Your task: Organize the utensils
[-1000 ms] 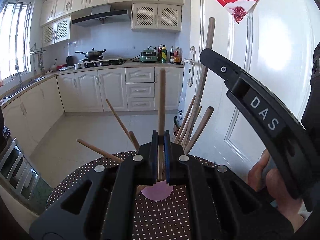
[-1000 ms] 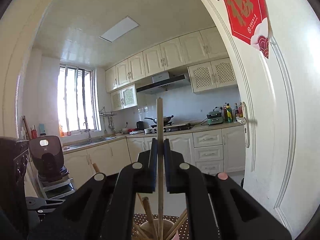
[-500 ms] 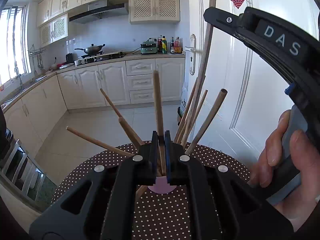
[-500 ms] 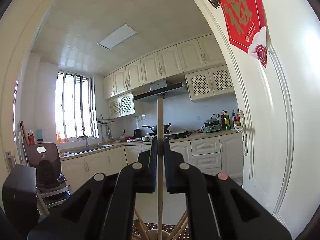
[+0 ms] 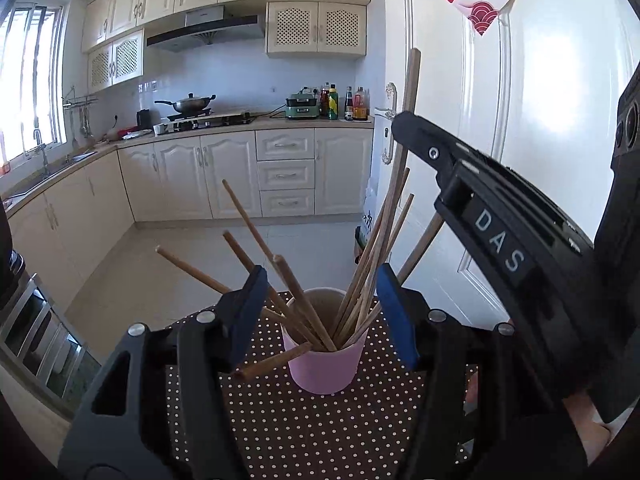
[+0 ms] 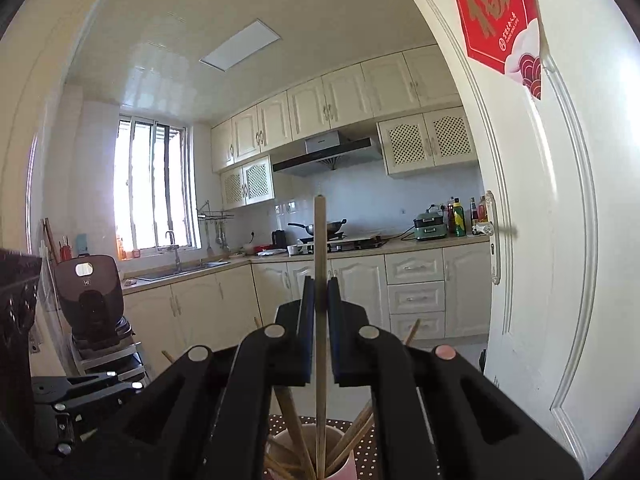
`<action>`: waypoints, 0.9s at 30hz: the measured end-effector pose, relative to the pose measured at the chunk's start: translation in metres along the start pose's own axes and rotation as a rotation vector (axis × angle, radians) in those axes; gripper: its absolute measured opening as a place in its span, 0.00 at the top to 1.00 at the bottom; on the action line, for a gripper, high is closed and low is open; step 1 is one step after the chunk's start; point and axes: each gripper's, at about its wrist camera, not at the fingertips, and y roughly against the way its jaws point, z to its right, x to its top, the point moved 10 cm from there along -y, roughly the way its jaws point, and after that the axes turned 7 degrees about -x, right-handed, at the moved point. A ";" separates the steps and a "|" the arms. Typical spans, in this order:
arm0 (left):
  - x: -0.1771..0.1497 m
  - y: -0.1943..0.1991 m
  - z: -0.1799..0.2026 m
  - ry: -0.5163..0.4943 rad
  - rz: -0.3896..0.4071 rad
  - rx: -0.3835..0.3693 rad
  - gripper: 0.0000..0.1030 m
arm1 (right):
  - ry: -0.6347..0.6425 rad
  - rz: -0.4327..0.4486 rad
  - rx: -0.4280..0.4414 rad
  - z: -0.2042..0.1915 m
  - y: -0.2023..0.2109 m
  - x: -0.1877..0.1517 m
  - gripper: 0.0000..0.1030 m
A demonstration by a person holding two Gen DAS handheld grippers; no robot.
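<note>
Clamping a single wooden chopstick [image 6: 320, 240] between its blue-lined jaws, the right gripper [image 6: 320, 292] holds the stick upright, its top rising toward twelve o'clock and its lower end reaching down into the pink cup [image 6: 346, 468] at six o'clock in the right wrist view. The left gripper [image 5: 318, 280] stands with its jaws spread wide and nothing between them, one blue pad at nine o'clock of the cup and the other at three o'clock. In the left wrist view the pink cup [image 5: 324, 368] sits on a brown polka-dot tablecloth [image 5: 300, 432], and a bundle of chopsticks [image 5: 372, 264] fans out of it, some leaning toward ten o'clock, others toward one o'clock. At three o'clock there, the right gripper's black body bears the letters DAS. Behind, cream kitchen cabinets [image 5: 224, 176] line the wall, and a white door [image 5: 540, 92] stands at two o'clock.
</note>
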 end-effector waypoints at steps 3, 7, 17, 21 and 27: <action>-0.001 0.003 -0.002 0.007 0.005 0.007 0.42 | -0.002 -0.006 0.001 0.001 0.004 -0.001 0.95; -0.001 0.010 -0.008 0.011 0.020 0.034 0.38 | 0.003 -0.024 0.012 0.002 0.005 -0.002 0.95; -0.002 0.028 -0.029 0.069 0.037 0.086 0.32 | 0.013 -0.116 0.051 -0.002 0.004 -0.008 0.94; -0.003 0.035 -0.031 0.083 0.036 0.094 0.31 | 0.021 -0.202 0.067 -0.005 -0.001 -0.011 0.92; -0.004 0.044 -0.031 0.076 0.025 0.110 0.29 | 0.076 -0.286 0.043 -0.011 -0.002 -0.020 0.92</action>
